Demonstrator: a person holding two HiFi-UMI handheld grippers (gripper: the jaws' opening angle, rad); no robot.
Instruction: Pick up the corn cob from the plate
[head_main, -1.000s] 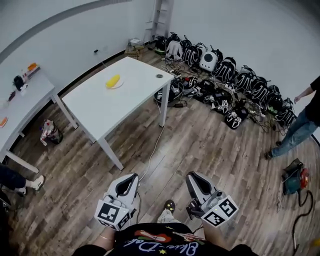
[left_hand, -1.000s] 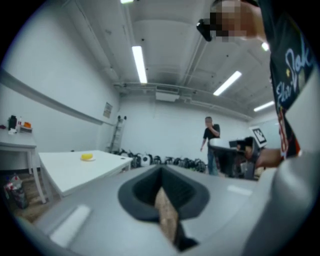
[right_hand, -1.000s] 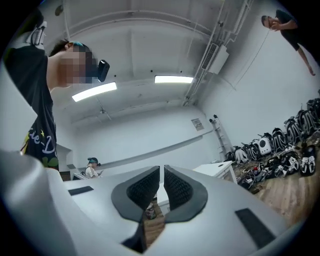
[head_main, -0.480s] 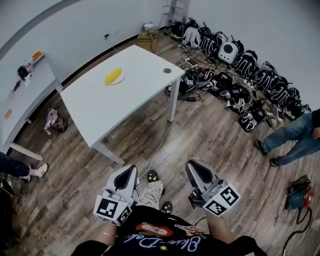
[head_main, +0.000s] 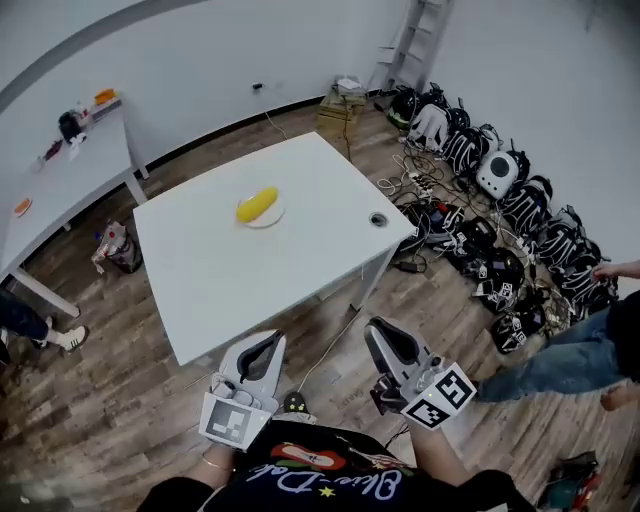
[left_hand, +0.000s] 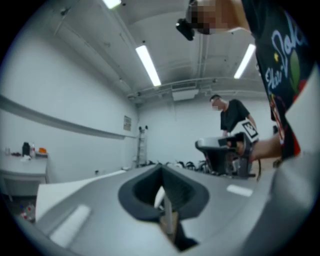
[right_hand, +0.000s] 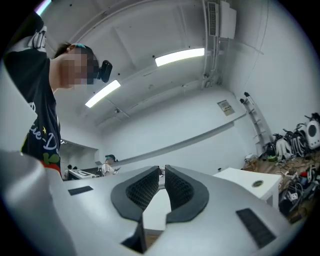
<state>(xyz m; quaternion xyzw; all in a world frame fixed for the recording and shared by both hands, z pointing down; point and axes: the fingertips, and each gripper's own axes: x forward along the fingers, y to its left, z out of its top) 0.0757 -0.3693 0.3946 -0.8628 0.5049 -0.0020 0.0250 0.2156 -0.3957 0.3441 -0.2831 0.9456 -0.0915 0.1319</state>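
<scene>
Short of the table's (head_main: 220, 290) near edge, the left gripper (head_main: 262, 346) is hanging with jaws together, empty. The corn cob (head_main: 257, 205) is lying on its plate (head_main: 274, 218) mid-table (well beyond reach). The right gripper (head_main: 384, 336) is likewise closed, so one needs opening before reaching in.

- You hold two grippers: the left gripper (head_main: 266, 343) at seven o'clock, the right gripper (head_main: 381, 330) at five.
- You see two white tables: the near table (head_main: 250, 275) at twelve, the far table (head_main: 60, 175) at ten.
- One corn cob (head_main: 257, 205), one plate (head_main: 273, 220).
</scene>
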